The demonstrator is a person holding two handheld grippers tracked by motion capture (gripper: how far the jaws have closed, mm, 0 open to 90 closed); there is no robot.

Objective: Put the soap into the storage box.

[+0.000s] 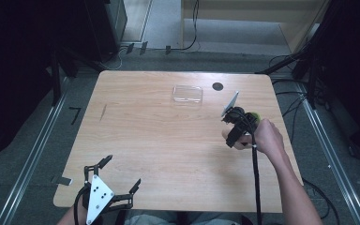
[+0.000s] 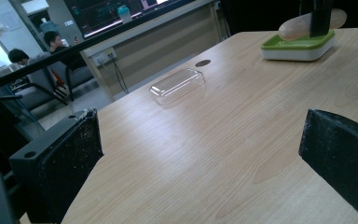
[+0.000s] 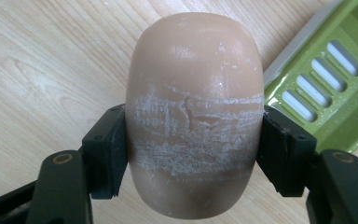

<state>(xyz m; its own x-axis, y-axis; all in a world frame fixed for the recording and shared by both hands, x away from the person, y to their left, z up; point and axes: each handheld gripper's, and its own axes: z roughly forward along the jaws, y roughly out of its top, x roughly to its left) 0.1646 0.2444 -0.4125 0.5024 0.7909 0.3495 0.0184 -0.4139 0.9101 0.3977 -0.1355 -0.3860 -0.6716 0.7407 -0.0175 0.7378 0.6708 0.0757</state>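
Observation:
A peach oval soap bar (image 3: 193, 116), scuffed white across its middle, sits clamped between the black pads of my right gripper (image 3: 195, 149). It hangs just above the wood beside a green slotted soap dish (image 3: 335, 74). In the high view the right gripper (image 1: 234, 129) is at the table's right side, next to the dish (image 1: 254, 116). In the left gripper view the soap (image 2: 298, 25) hovers over the green dish on its white base (image 2: 298, 45). My left gripper (image 1: 122, 171) rests at the near left edge, jaws wide apart and empty.
A clear plastic lid (image 1: 187, 93) lies upside-up at the back middle of the wooden table (image 1: 168, 140), also seen as the lid (image 2: 177, 85). A round black hole (image 1: 217, 86) is just right of it. People sit at desks beyond the table's far edge.

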